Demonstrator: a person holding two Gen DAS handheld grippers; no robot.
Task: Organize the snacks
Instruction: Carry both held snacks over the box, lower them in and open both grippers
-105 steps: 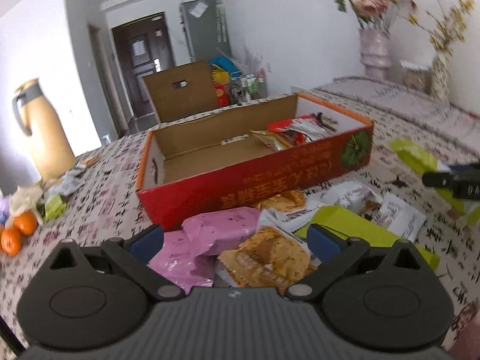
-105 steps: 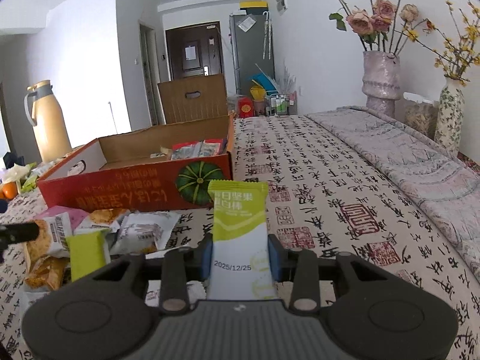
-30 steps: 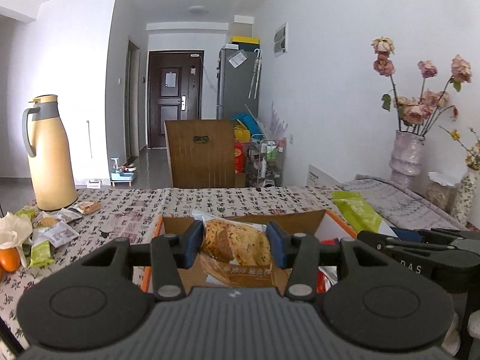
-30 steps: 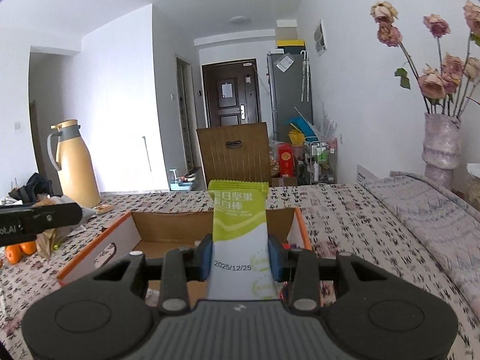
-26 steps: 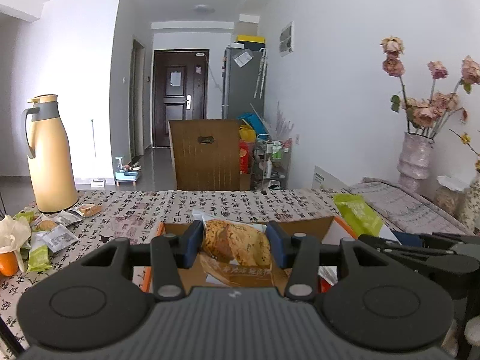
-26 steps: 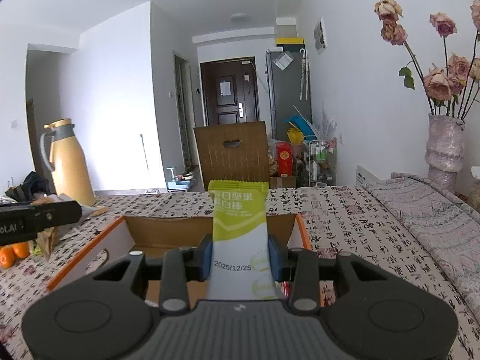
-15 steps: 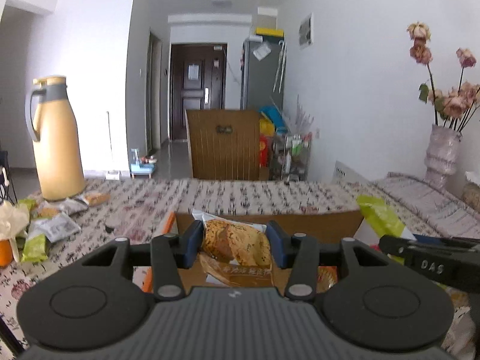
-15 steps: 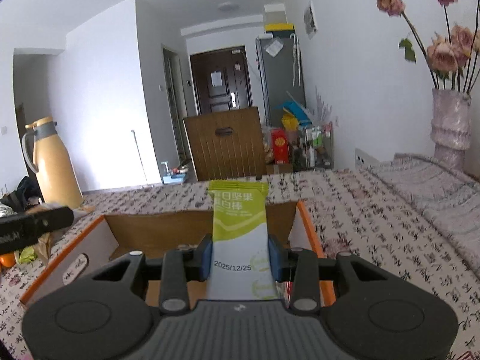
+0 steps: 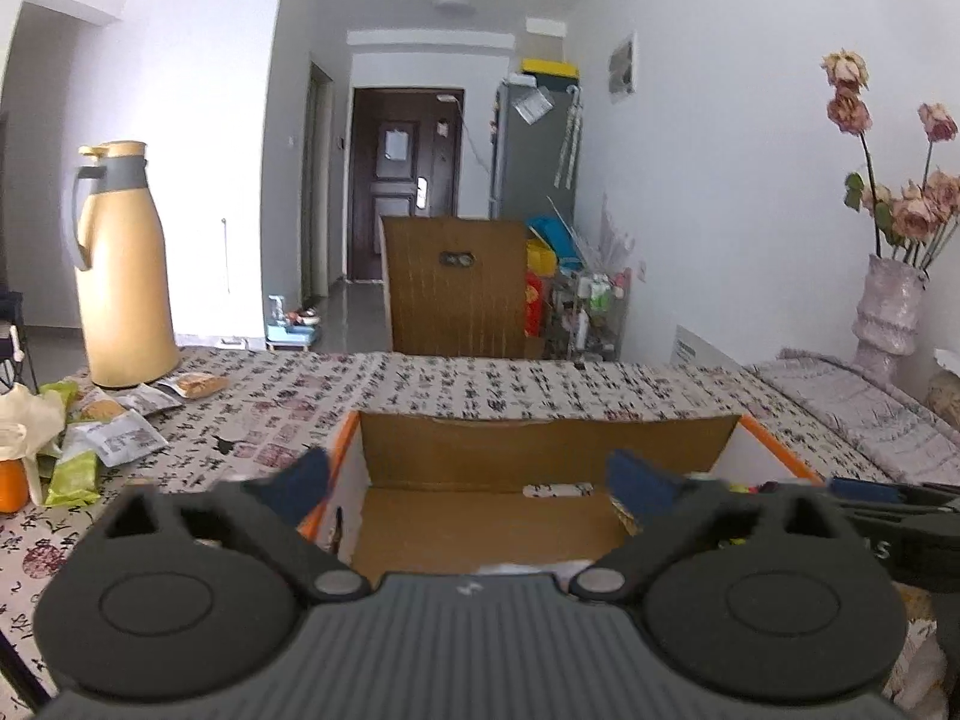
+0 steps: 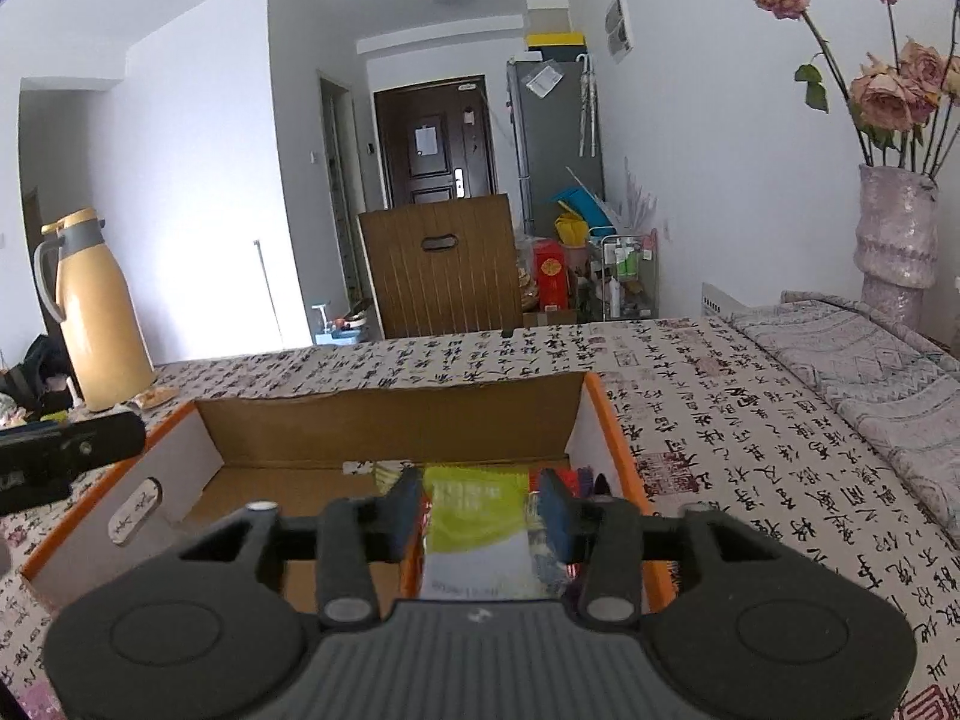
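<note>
Left wrist view, near to far. The left gripper (image 9: 471, 474) stands with its blue-padded jaws spread wide and nothing between them, poised over the orange-rimmed brown cardboard box (image 9: 540, 438). A pale sliver at 6 o'clock, just beyond the gripper body, may be a dropped packet; it is too little seen to name. At 9 o'clock, loose snack packets (image 9: 111, 435) lie on the calligraphy-print tablecloth (image 9: 480, 381); behind them, at 10 o'clock, stands a tall beige thermos jug (image 9: 123, 270).

Right wrist view, near to far. The right gripper (image 10: 480, 507) has its jaws parted slightly wider than the lime-green and white snack packet (image 10: 474, 531), which is blurred between them and appears to be dropping into the box's right end at 6 o'clock. Whether a pad touches it cannot be told.

Risk, as judged: the packet falls close to the near wall, so it could catch the rim and tip onto the cloth. The two grippers work near each other over one box and could knock together on withdrawal.
</note>
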